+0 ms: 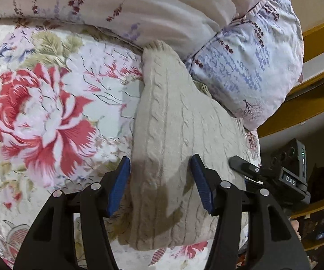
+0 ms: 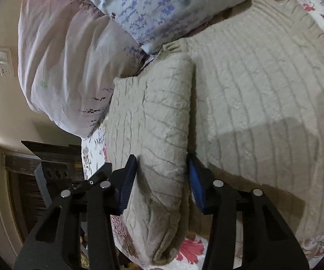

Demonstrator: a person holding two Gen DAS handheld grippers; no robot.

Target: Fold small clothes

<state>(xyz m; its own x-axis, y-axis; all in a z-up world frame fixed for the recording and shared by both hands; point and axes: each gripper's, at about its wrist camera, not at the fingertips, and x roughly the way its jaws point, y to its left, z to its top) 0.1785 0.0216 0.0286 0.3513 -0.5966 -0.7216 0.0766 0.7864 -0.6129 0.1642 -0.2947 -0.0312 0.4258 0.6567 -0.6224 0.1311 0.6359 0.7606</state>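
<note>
A beige cable-knit sweater lies on the flowered bedspread, one sleeve stretching up towards the pillows. My left gripper hovers open over its lower part, blue pads well apart and clear of the knit. In the right wrist view the sweater body spreads to the right and a folded-in sleeve runs down the middle. My right gripper straddles that sleeve, one pad at each side of it. The knit between the pads looks puffy rather than squeezed. The right gripper's finger shows at the sweater's right edge.
Pillows in pale lilac and blue flower print are piled at the head of the bed against the sweater. The bed edge drops off to a dark cabinet and shelves.
</note>
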